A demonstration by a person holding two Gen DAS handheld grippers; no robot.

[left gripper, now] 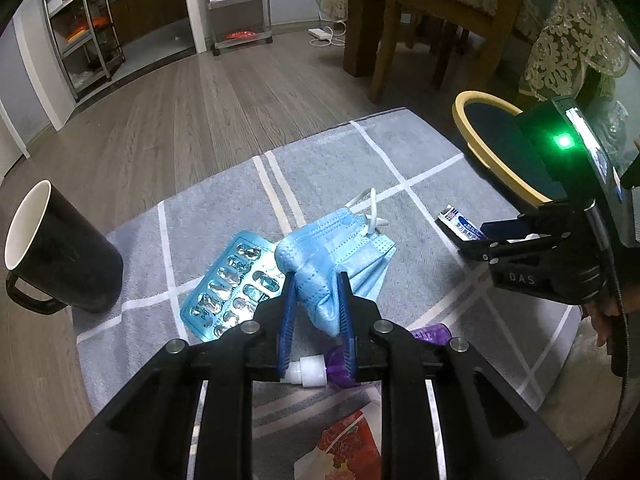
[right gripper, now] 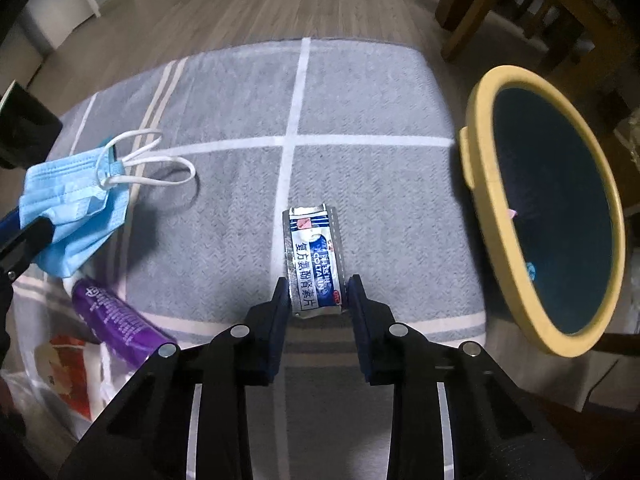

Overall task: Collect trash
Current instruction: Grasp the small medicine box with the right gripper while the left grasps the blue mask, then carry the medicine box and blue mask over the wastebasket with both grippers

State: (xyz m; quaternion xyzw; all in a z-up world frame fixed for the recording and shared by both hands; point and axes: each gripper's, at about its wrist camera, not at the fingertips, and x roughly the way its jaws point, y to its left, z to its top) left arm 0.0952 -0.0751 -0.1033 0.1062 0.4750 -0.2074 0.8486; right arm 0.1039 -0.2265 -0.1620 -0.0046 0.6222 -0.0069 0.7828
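My left gripper (left gripper: 316,280) is shut on a crumpled blue face mask (left gripper: 340,248), which also shows at the left of the right wrist view (right gripper: 72,208). My right gripper (right gripper: 318,286) is shut on a silver and blue medicine sachet (right gripper: 314,256), lying flat on the grey checked cloth (right gripper: 360,92). The sachet shows in the left wrist view (left gripper: 460,226), held by the right gripper (left gripper: 476,246). A yellow-rimmed bin (right gripper: 548,204) stands at the right; it also shows in the left wrist view (left gripper: 500,148).
A blue blister pack (left gripper: 228,284) lies left of the mask. A purple pouch with a white cap (right gripper: 116,316) and a red and white wrapper (right gripper: 68,372) lie near. A black mug (left gripper: 60,252) stands at the left. Wooden chair legs (left gripper: 384,32) stand behind.
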